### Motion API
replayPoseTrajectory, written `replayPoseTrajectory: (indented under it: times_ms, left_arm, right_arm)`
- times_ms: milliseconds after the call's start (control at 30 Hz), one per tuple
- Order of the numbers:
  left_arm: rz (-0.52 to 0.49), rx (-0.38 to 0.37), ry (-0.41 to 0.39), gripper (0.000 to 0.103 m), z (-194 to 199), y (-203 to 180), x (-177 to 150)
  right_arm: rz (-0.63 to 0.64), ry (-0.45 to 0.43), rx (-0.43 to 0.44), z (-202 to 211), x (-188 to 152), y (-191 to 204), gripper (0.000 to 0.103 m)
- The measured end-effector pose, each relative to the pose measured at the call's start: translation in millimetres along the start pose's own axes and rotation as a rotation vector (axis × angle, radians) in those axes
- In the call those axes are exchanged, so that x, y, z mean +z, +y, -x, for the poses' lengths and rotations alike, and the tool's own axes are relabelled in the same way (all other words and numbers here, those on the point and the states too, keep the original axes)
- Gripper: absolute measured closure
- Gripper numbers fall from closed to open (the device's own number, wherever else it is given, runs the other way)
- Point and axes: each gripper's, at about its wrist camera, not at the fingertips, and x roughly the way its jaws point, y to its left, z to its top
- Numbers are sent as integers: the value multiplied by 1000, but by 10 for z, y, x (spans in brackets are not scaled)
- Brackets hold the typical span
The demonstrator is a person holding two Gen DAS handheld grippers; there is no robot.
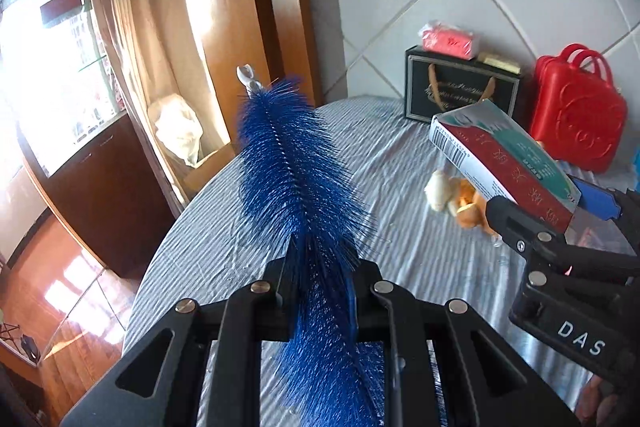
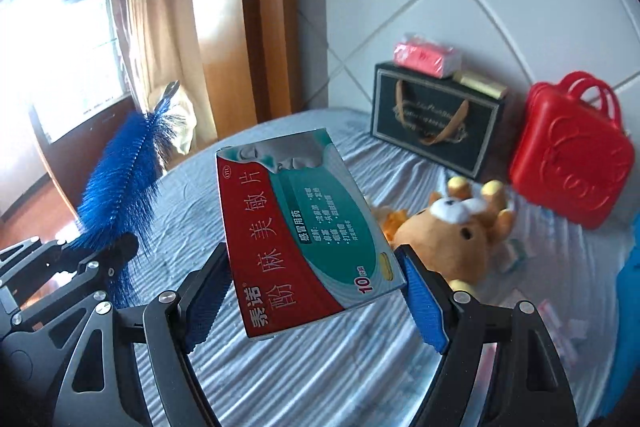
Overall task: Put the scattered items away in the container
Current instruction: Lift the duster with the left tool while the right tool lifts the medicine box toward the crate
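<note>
Here the left tongs [image 1: 320,269] clench a blue brush [image 1: 296,163], the right tongs [image 2: 316,291] a medicine box [image 2: 304,227].

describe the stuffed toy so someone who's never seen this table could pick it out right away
On the striped tablecloth, look in front of the black gift bag and the red plastic case standing against the tiled wall. The stuffed toy lies there on the cloth. It is the only soft, furry thing: orange-brown, with white bulging eyes and yellow-tipped horns.
</note>
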Motion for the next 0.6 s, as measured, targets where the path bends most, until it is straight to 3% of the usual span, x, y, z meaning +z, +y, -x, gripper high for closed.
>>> replayPoseTrajectory:
  times_ms: [300, 600]
  left_arm:
    - [-74, -113, -83, 86, 852, -198, 64]
    - [-193, -310, -159, 86, 1749, -656, -19]
  right_arm:
    - [-63, -95, -110, 934, 19, -141, 22]
    - [-152, -134, -290, 1938, -242, -394, 22]
